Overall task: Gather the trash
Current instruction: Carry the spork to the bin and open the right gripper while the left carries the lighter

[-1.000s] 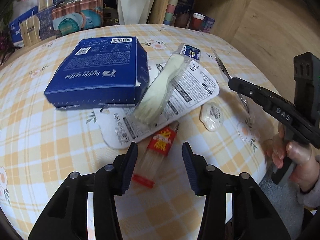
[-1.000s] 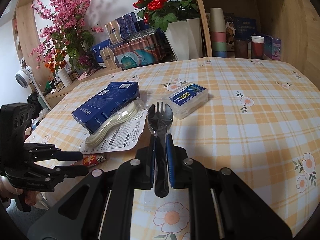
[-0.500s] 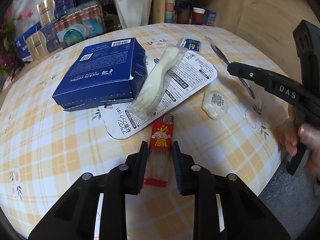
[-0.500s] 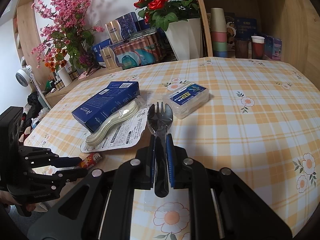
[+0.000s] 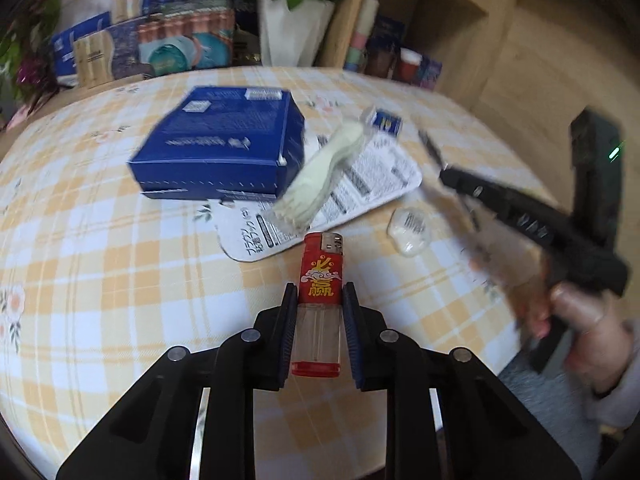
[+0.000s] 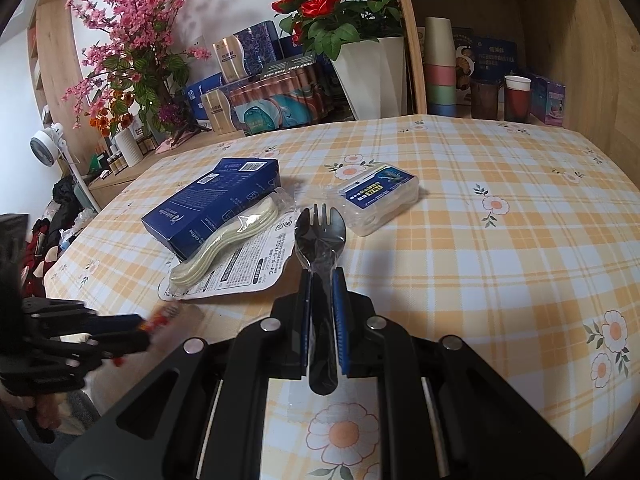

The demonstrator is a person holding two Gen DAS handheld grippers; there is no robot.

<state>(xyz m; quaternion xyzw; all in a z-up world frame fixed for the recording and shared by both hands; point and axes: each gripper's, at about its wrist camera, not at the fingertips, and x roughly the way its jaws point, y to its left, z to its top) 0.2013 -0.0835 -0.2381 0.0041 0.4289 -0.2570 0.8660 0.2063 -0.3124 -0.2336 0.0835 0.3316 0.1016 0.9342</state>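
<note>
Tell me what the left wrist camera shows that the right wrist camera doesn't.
Only the left wrist view shows a small white packet lying on the tablecloth, and the left hand-held gripper up close, clamped on a red lighter. Only the right wrist view shows pink blossoms, a small white fan, and the right hand-held gripper clamped on a black spork. Both show the blue box, the bagged pale cutlery and the clear case with a blue label.

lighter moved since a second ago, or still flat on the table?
Yes. The lighter is clamped in the left gripper and lifted clear of the tablecloth, standing before the white card.
</note>
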